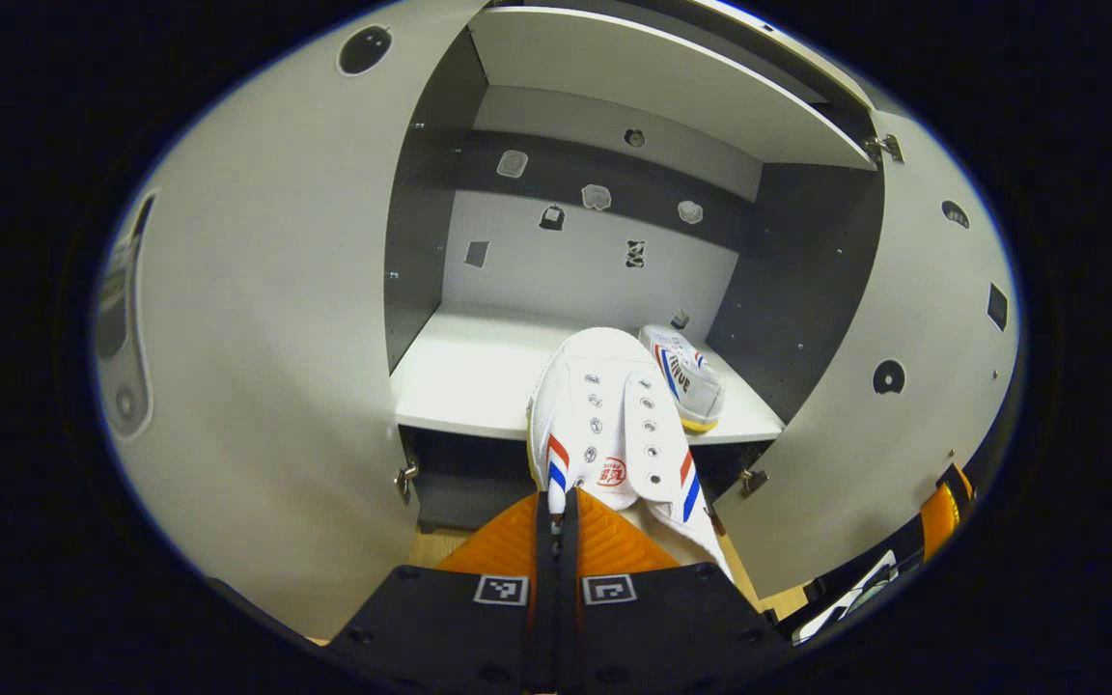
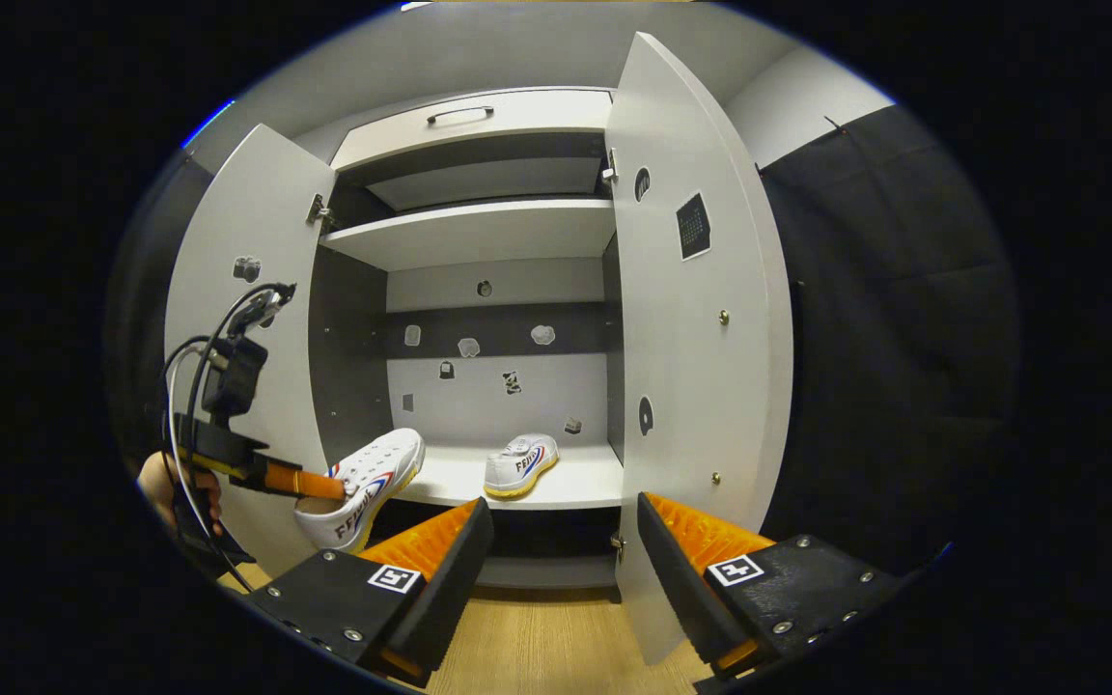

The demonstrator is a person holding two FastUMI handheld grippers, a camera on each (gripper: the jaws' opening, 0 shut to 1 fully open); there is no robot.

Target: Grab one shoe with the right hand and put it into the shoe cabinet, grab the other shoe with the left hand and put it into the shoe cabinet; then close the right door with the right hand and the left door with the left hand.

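Observation:
My left gripper (image 1: 564, 500) is shut on the rear side wall of a white sneaker (image 1: 614, 425) with red and blue stripes. The sneaker's toe reaches over the front edge of the cabinet's lower shelf (image 1: 464, 376). In the right gripper view the same left gripper (image 2: 262, 475), held by a hand, carries that sneaker (image 2: 368, 483) tilted toe-up at the shelf's left front. The second sneaker (image 1: 686, 381) (image 2: 520, 465) rests on the shelf (image 2: 580, 483) toward the right. My right gripper (image 2: 564, 541) hangs open before the cabinet, holding nothing.
Both cabinet doors stand wide open: the left door (image 1: 266, 338) (image 2: 247, 319) and the right door (image 1: 884, 405) (image 2: 701, 338). An upper shelf (image 2: 479, 232) and a drawer (image 2: 464, 121) sit above. Wooden floor (image 2: 537, 627) lies below.

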